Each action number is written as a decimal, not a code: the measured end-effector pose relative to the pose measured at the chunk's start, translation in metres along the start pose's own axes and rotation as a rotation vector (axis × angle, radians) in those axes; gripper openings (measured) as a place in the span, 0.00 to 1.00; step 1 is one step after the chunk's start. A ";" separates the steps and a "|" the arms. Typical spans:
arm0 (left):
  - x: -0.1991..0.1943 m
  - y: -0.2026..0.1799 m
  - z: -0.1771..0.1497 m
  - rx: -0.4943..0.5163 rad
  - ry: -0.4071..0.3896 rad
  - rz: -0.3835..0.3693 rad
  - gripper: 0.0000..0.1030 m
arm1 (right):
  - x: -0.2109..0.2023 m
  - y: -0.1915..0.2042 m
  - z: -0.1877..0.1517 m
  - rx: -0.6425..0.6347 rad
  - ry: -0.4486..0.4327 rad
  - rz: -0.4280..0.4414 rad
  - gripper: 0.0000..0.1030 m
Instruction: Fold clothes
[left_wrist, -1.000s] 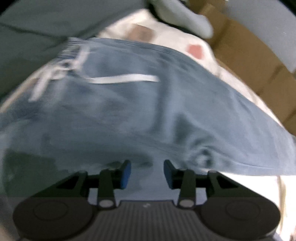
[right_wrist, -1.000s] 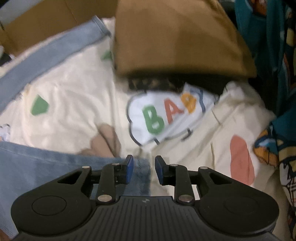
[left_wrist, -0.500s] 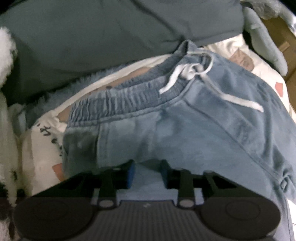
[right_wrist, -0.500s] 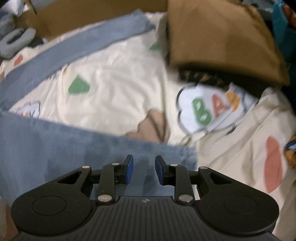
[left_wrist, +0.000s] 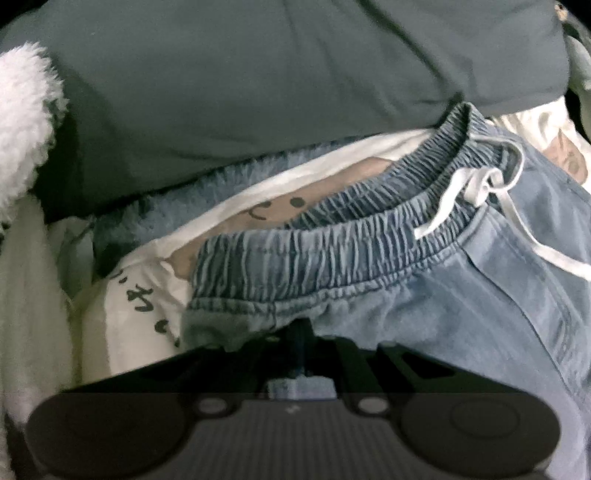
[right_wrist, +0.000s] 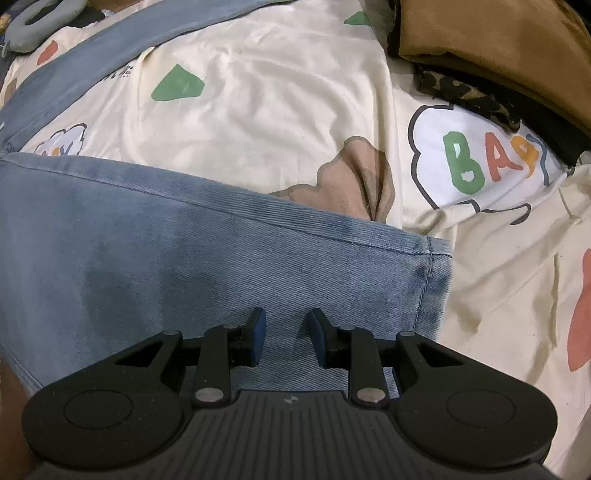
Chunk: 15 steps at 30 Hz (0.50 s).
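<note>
On the printed sheet (right_wrist: 266, 110), left gripper (left_wrist: 301, 343) clamps the jeans (left_wrist: 461, 314); right gripper (right_wrist: 284, 332) hovers parted.

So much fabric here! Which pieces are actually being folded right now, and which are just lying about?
In the job:
- blue jeans, waistband pinched by the left gripper
- right gripper, open over a jeans leg

Lying about:
- cartoon bedsheet
- brown garment
- grey-green garment
- white fluffy fabric

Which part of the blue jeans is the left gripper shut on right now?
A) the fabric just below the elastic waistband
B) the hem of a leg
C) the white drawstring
A: the left gripper is shut on the blue jeans just under the elastic waistband.
</note>
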<state>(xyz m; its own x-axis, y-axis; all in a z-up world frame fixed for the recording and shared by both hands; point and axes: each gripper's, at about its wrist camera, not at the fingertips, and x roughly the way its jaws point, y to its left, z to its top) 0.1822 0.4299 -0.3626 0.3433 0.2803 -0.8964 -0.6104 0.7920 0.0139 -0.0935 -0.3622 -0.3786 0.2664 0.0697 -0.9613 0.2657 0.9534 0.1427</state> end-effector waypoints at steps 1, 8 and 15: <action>-0.002 0.000 0.001 -0.011 0.010 -0.002 0.03 | 0.000 -0.001 0.000 0.002 0.005 0.003 0.32; -0.040 -0.014 0.001 0.000 0.020 -0.088 0.42 | -0.010 -0.007 0.008 0.009 0.005 -0.007 0.32; -0.065 -0.053 0.014 0.046 -0.015 -0.189 0.42 | -0.006 -0.007 0.010 0.000 0.014 -0.006 0.32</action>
<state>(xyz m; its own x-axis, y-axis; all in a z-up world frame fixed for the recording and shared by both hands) 0.2022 0.3772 -0.2993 0.4595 0.1319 -0.8783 -0.5012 0.8549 -0.1338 -0.0883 -0.3725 -0.3711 0.2517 0.0679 -0.9654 0.2673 0.9539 0.1368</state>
